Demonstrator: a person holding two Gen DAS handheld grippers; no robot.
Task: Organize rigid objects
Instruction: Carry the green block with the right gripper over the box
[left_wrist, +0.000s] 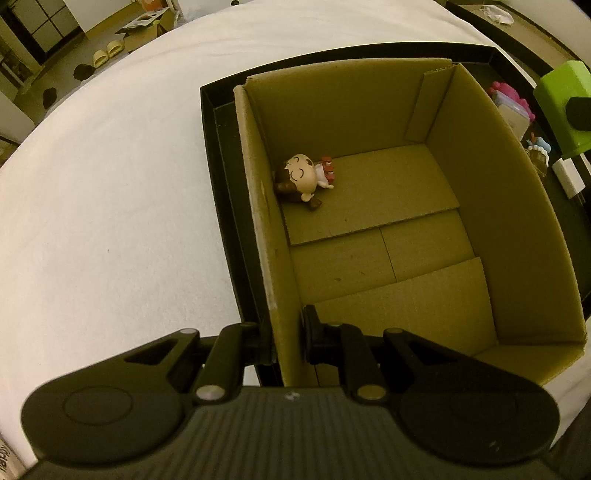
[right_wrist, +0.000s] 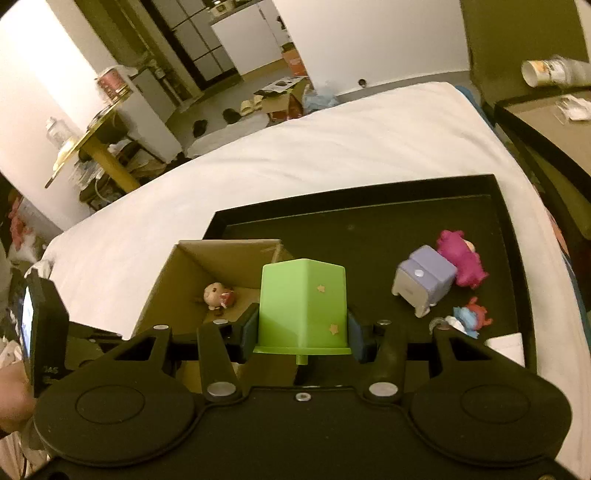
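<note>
An open cardboard box (left_wrist: 461, 155) stands in a black tray (left_wrist: 221, 155) on a white bed. A small doll figure (left_wrist: 304, 179) lies on the box floor near its left wall; it also shows in the right wrist view (right_wrist: 218, 295). My left gripper (left_wrist: 286, 332) is shut on the box's left wall, one finger inside and one outside. My right gripper (right_wrist: 303, 326) is shut on a green plastic block (right_wrist: 304, 306) with small stars, held above the box's right edge. The green block also shows at the far right of the left wrist view (left_wrist: 563, 107).
On the tray (right_wrist: 369, 229) right of the box lie a purple-and-white toy cabinet (right_wrist: 424, 280), a magenta figure (right_wrist: 461, 260), a small blue-and-red figure (right_wrist: 469, 317) and a white card (right_wrist: 508, 345). A dark bedside table (right_wrist: 546, 122) stands at the right.
</note>
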